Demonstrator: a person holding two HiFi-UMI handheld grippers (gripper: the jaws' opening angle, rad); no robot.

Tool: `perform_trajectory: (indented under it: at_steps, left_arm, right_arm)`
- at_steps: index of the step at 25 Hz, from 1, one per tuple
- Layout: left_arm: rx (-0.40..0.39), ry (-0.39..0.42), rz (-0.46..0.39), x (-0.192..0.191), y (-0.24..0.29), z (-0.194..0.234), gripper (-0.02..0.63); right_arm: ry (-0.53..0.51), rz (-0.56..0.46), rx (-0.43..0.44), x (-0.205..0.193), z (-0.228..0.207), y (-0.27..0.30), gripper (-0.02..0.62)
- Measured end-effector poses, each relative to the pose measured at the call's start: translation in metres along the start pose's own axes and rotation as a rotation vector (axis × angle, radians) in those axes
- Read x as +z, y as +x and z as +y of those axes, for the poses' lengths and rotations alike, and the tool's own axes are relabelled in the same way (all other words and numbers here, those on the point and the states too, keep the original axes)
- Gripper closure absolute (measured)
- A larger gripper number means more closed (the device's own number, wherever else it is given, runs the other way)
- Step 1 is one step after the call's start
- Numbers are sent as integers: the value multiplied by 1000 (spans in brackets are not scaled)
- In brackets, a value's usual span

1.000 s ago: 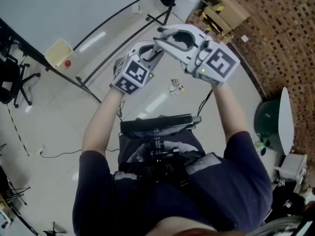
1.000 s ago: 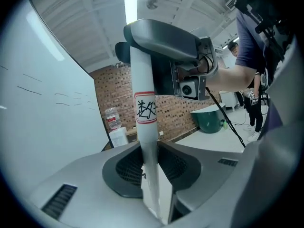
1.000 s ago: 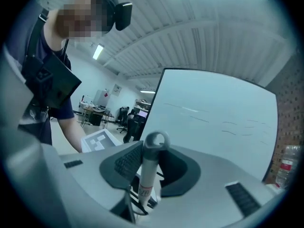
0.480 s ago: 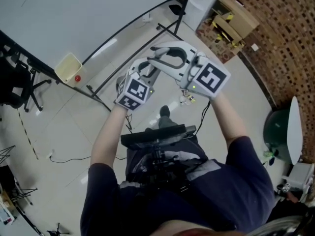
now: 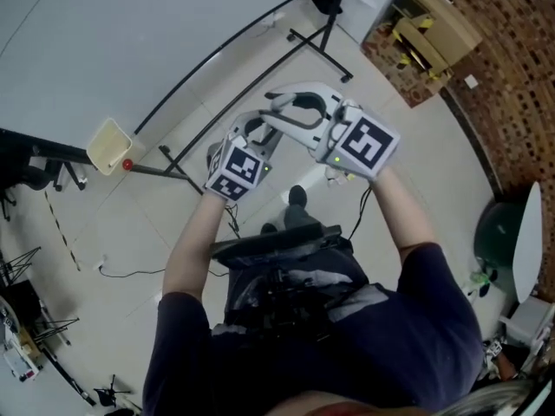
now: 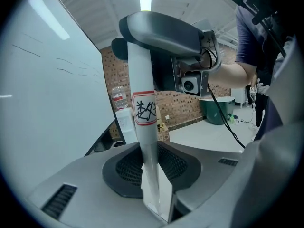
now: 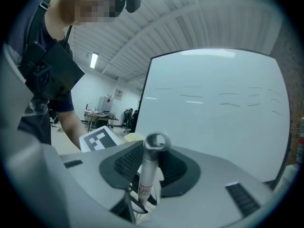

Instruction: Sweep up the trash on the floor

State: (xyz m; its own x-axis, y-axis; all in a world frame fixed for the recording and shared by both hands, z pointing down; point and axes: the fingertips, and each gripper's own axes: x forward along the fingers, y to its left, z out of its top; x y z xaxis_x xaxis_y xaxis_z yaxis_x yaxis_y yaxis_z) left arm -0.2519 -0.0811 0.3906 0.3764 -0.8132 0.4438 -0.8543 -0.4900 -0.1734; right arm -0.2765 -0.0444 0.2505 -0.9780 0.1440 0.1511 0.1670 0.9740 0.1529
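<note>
Both grippers hold one pale grey broom handle (image 6: 144, 127) with a red-bordered label. My left gripper (image 5: 253, 133) is shut on the handle lower down; its jaws (image 6: 153, 194) close on the pole. My right gripper (image 5: 290, 104) is shut on the same handle near its ring-shaped top end (image 7: 156, 141). The grippers are close together at chest height above the floor. Small bits of trash (image 5: 333, 177) peek out under the right gripper. The broom's head is hidden.
A large whiteboard (image 5: 130, 42) on black legs (image 5: 303, 37) stands ahead. A yellow bin (image 5: 108, 144) sits at its left foot. Cardboard boxes (image 5: 442, 24) lie at the back right, a green bin (image 5: 499, 232) at the right. A cable (image 5: 130, 271) runs across the floor; my shoe (image 5: 297, 196) shows below the grippers.
Both grippers have sunk together with the handle and shifted slightly. The trash that lay in plain sight a second ago is now mostly covered by the right gripper. A shoe has come into view.
</note>
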Motion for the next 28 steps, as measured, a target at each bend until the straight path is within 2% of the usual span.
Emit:
perform_trajectory:
  at_steps: [5,9,17,21,28]
  left_arm:
    - [10,-49,40,-6,45,16,518]
    - [33,-86,57,-2,66,31,518]
    - [90,-114,23,24,82,61,494]
    - [106,-165,17,25,80,73,471]
    - [110,-168,21,14,84,83,472]
  right_arm:
    - [-2,3,30,-27,-34,-3,474]
    - [-9,-38,47,-31,-58,-1,474]
    - [40,-112,119,-27,-106,-5,477]
    - [49,-123,157,-30,-113,4,479]
    - [37,-94,175,-37,-114,22,479]
